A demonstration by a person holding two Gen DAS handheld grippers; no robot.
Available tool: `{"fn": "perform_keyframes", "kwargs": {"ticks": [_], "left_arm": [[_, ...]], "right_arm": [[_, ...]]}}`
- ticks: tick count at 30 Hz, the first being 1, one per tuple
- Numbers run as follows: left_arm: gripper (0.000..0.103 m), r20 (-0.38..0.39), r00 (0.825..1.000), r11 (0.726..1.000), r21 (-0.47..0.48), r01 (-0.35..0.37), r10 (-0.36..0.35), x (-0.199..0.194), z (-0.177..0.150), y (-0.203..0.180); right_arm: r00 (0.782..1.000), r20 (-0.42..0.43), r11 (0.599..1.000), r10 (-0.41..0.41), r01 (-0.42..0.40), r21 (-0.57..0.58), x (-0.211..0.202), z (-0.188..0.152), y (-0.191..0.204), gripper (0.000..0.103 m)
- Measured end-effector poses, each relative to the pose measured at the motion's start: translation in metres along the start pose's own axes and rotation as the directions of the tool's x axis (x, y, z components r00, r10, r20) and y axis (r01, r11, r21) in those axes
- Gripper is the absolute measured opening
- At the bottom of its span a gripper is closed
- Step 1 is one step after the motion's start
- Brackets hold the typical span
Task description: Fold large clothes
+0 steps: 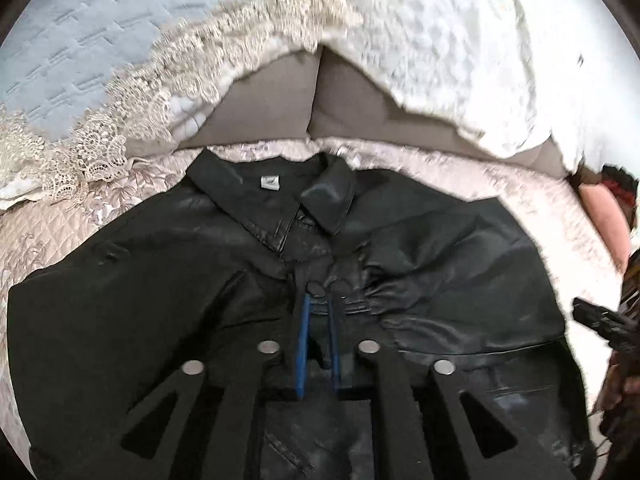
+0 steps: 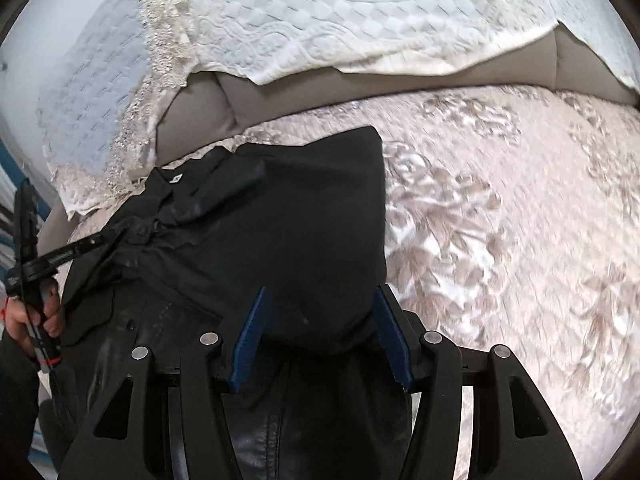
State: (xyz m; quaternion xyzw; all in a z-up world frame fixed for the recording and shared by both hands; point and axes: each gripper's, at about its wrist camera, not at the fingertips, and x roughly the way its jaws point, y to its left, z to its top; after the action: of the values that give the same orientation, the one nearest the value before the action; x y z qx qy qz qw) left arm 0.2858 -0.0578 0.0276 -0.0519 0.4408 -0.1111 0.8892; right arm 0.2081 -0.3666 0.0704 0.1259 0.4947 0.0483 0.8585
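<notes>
A black leather jacket [image 1: 440,240] lies front up on a floral quilted cover, collar [image 1: 324,204] at the far side with a small white label [image 1: 269,183] inside. My left gripper [image 1: 318,292] is shut on a pinch of the jacket's front just below the collar, and creases fan out from its tips. The right wrist view shows the left gripper [image 2: 120,236] at the left, held by a hand [image 2: 36,320]. A thick matte black fold of the jacket [image 2: 312,220] fills my right gripper [image 2: 320,290], whose blue pads [image 2: 252,332] stand wide and press on it.
The floral quilted cover [image 2: 500,220] stretches out to the right of the jacket. Behind it are grey-brown cushions [image 1: 280,108], draped with a white textured blanket [image 2: 340,20] and a lace-edged cloth [image 1: 120,120]. Something pink [image 1: 604,216] lies at the right edge.
</notes>
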Motion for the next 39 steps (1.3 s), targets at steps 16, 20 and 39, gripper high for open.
{"fn": "perform_keyframes", "kwargs": {"ticks": [16,20,39], "left_arm": [[0.038,-0.044,0.999,1.000,0.015,0.008,-0.008,-0.018,-0.031,0.006],[0.044,0.004,1.000,0.999,-0.040,-0.029,0.029,-0.064,-0.056,0.036],[0.050,-0.069,0.977,0.961,-0.176,-0.212,0.203,-0.130,-0.200,0.100]], "right_arm": [[0.999,-0.002,0.998,-0.045,0.045,-0.037,-0.016,-0.017,0.007,0.032],[0.999,-0.008,0.999,-0.036,0.036,-0.039,-0.022,-0.034,0.020,0.032],[0.990,-0.122,0.992,-0.069,0.055,-0.111,-0.052,-0.146,0.082,0.039]]}}
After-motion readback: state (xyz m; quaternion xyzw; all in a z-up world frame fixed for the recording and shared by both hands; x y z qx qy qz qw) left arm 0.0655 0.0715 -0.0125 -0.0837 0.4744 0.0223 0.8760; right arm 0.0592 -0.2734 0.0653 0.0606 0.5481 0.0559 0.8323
